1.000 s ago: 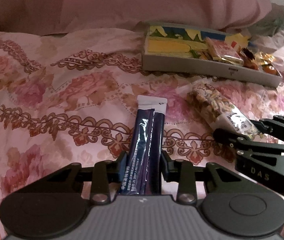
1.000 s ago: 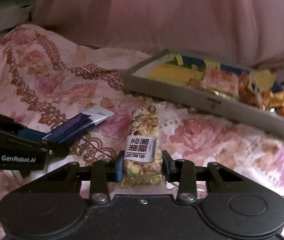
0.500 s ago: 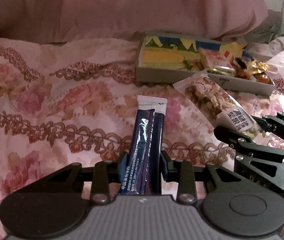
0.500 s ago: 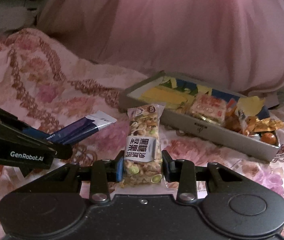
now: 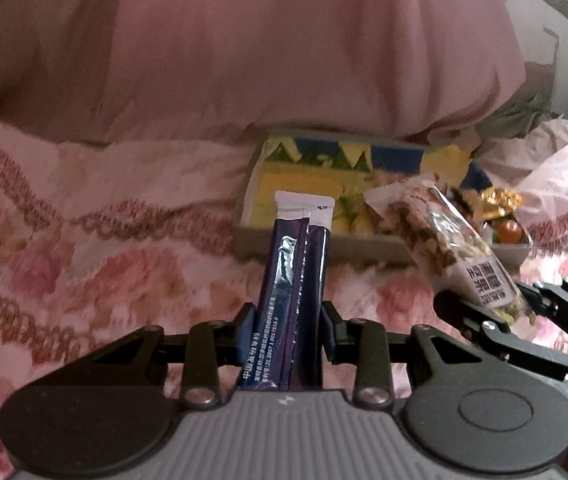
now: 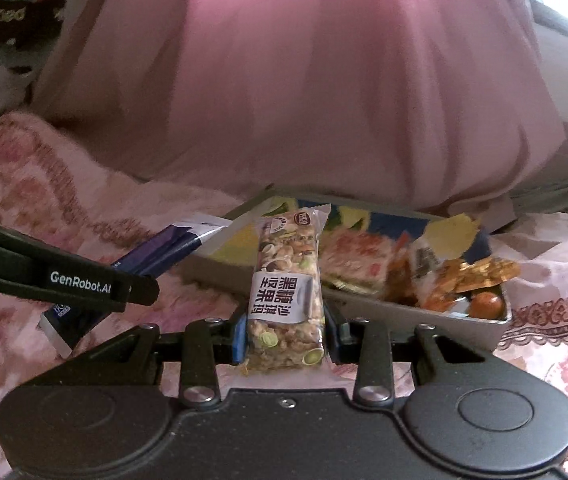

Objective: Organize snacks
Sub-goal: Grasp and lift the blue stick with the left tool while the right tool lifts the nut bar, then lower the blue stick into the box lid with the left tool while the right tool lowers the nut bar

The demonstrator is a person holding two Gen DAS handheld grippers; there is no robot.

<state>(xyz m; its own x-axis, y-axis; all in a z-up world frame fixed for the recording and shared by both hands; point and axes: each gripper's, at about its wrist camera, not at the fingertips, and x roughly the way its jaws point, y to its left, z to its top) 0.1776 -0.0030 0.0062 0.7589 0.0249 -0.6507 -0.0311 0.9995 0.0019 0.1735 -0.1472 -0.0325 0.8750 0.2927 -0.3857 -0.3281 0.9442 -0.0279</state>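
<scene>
My left gripper is shut on a dark blue stick sachet with a white top, held above the bedspread in front of the grey snack tray. My right gripper is shut on a nut bar in a clear wrapper, held up just before the same tray. The nut bar and right gripper show at the right of the left wrist view. The sachet and left gripper show at the left of the right wrist view.
The tray holds yellow packets, a red-and-white packet, and orange and gold wrapped sweets. It lies on a pink floral bedspread in front of a large pink pillow. A white plastic bag is at far right.
Both grippers have lifted their snacks off the bedspread and carried them forward toward the tray, which now looks nearer in both views.
</scene>
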